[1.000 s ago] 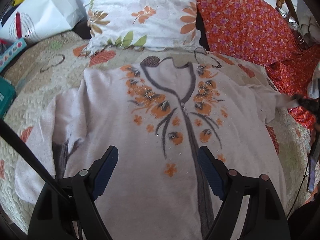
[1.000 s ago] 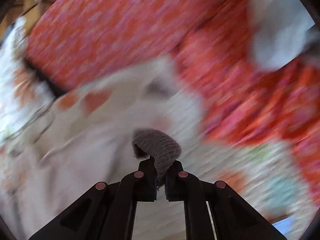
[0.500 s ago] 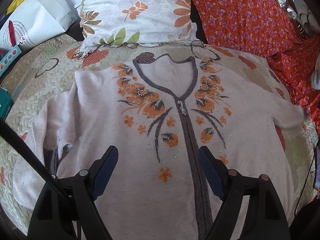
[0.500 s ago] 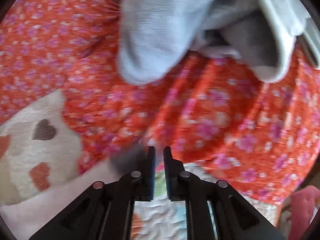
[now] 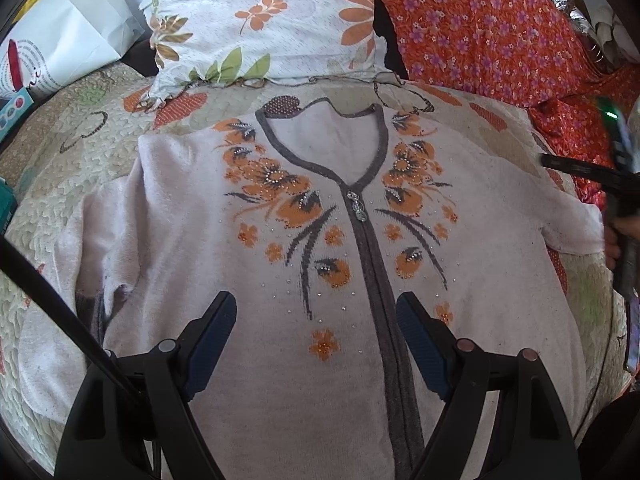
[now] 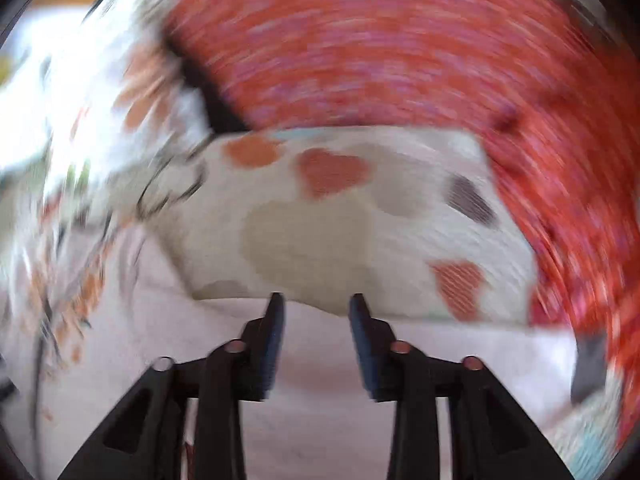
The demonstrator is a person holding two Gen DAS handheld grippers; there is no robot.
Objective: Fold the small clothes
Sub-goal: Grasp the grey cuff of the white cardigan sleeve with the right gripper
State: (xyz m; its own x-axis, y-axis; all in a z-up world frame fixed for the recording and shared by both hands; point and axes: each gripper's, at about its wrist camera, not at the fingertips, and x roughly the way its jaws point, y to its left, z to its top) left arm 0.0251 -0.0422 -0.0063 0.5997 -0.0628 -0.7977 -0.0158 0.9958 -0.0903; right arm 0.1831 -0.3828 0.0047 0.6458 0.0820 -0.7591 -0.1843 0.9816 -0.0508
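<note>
A pale pink cardigan (image 5: 200, 248) with orange flowers and a dark grey zip band lies flat, front up, on a quilted bedspread (image 5: 52, 160). My left gripper (image 5: 316, 312) is open and empty, hovering over its lower front. My right gripper (image 6: 316, 304) is open and empty above the cardigan's right sleeve (image 6: 320, 420); this view is motion-blurred. The right gripper's body also shows in the left wrist view (image 5: 616, 184), by the right sleeve's end (image 5: 576, 224).
A floral white pillow (image 5: 260, 20) and an orange-red flowered cushion (image 5: 480, 24) lie behind the collar. Red fabric (image 6: 400, 40) fills the right side. A white paper bag (image 5: 68, 28) stands at the back left.
My right gripper let go of the sleeve cuff, opened, and swung back over the sleeve. The right sleeve now lies spread out flat. My left gripper stayed open and drew back a little.
</note>
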